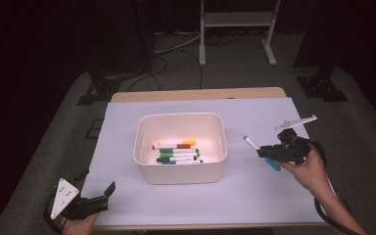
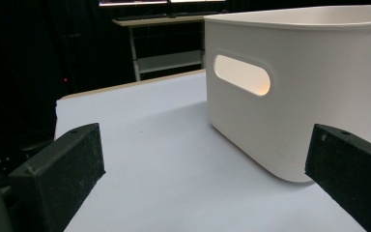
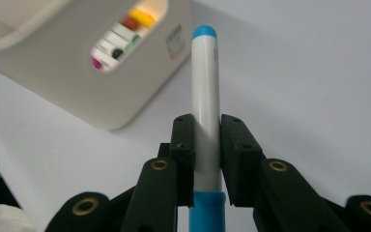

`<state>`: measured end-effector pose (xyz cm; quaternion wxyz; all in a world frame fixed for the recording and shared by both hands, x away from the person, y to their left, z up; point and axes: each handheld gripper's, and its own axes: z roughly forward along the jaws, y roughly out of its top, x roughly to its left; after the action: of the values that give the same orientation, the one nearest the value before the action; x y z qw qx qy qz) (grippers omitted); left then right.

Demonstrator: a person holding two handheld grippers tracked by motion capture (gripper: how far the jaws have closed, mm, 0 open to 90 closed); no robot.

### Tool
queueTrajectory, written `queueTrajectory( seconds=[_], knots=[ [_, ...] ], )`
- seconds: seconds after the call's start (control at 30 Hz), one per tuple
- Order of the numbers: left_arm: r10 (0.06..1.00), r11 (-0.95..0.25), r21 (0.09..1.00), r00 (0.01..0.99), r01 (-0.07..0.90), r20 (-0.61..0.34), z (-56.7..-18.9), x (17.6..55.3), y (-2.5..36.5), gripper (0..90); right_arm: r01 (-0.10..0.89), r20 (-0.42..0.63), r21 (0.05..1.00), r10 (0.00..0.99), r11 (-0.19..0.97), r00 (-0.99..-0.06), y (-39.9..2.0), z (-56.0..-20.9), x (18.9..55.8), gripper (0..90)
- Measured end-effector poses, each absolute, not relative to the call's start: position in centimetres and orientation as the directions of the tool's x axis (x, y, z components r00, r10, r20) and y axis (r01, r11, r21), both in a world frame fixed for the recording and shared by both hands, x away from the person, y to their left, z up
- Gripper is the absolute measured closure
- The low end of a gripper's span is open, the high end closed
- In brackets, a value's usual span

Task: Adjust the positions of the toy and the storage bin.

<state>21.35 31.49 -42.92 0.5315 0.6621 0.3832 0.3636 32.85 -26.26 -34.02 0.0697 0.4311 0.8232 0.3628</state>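
Note:
A white marker with blue ends point(image 1: 259, 151) point(image 3: 206, 111) is clamped in my right gripper point(image 1: 266, 152) point(image 3: 206, 140), whose jaws press on its barrel from both sides. It hangs above the white table cover, right of the white bin point(image 1: 149, 171) point(image 3: 72, 92). Several coloured markers point(image 1: 177, 151) lie inside the bin, and some show through its handle slot point(image 3: 125, 34). My left gripper point(image 1: 100, 197) point(image 2: 203, 169) rests at the table's front left corner with its jaws wide apart and nothing between them, facing the bin's side wall point(image 2: 319, 96).
A white sheet point(image 1: 254, 196) covers the wooden table. A white metal frame point(image 1: 235, 29) stands on the floor behind the table, with cables and dark stand feet nearby.

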Motion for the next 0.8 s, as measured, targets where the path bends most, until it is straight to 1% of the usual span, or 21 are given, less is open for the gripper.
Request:
queueTrajectory(
  seconds=[0.17,0.4,0.63,0.8],
  knots=[
    [0.894,-0.139,0.983,0.442,0.121,0.072,-43.0,21.4,31.4,0.0,0.623,0.197,0.684,0.726,0.38,-0.659,-25.6,-30.8,32.5,75.7],
    [0.893,-0.143,0.982,0.444,0.125,0.073,-43.0,21.4,31.5,0.0,0.556,0.168,0.714,0.666,0.427,-0.727,-23.4,-26.8,32.2,75.7],
    [0.893,-0.14,0.982,0.445,0.125,0.071,-43.0,21.4,31.6,0.0,0.502,0.155,0.724,0.597,0.474,-0.787,-20.4,-24.2,32.4,75.7],
    [0.893,-0.14,0.982,0.444,0.124,0.071,-43.0,21.4,31.6,0.0,0.461,0.152,0.722,0.532,0.516,-0.833,-17.7,-23.2,32.8,75.7]
  ],
)
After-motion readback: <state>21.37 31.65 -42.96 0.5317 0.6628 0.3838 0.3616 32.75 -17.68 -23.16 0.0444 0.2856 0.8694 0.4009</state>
